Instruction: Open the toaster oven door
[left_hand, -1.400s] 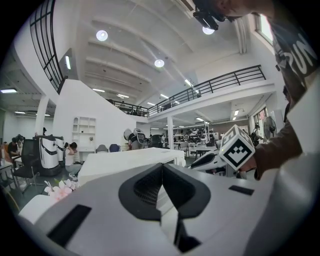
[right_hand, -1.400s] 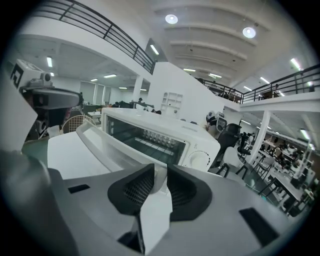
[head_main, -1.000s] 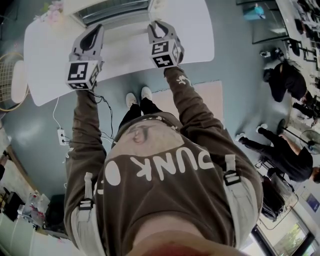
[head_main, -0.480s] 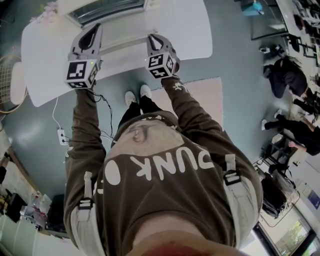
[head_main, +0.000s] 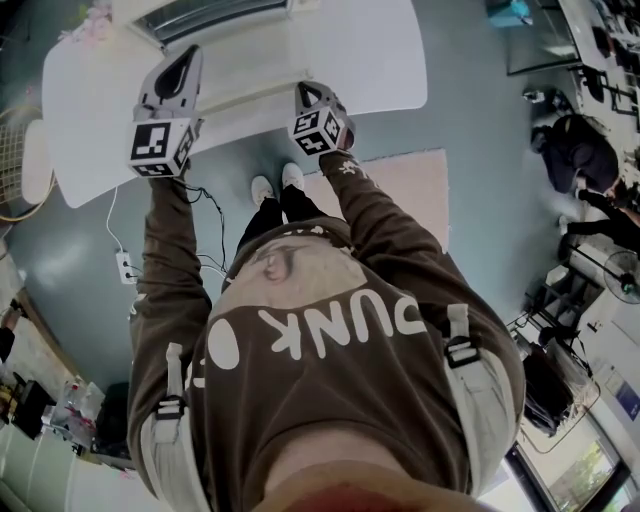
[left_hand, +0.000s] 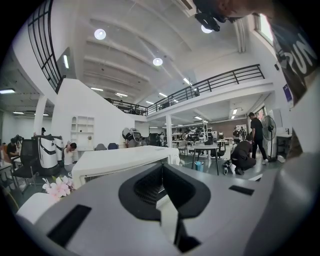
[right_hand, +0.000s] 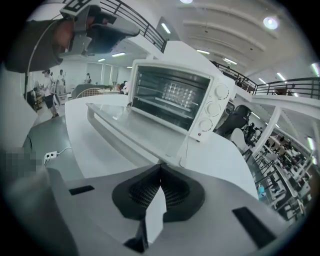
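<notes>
The white toaster oven (right_hand: 175, 97) stands at the back of the white table (head_main: 380, 60). Its glass door (right_hand: 135, 125) lies folded down flat toward me, and the wire racks show inside. In the head view only the oven's front (head_main: 215, 15) shows at the top edge. My right gripper (right_hand: 160, 166) is shut on nothing, just short of the door's near right corner; in the head view the right gripper (head_main: 304, 92) is over the table's front part. My left gripper (head_main: 188, 55) is also shut and empty, left of the door. In the left gripper view the left gripper (left_hand: 162, 166) faces the oven's top (left_hand: 125, 157).
Pink flowers (head_main: 98, 22) lie at the table's back left corner. A wire fan guard (head_main: 12, 150) stands left of the table. On the floor are a power strip (head_main: 124, 270) with cables and a pink rug (head_main: 405, 190). People (head_main: 580, 150) crouch far right.
My right gripper has drawn back toward me and the table's front edge, turning slightly left. The left gripper has stayed almost still.
</notes>
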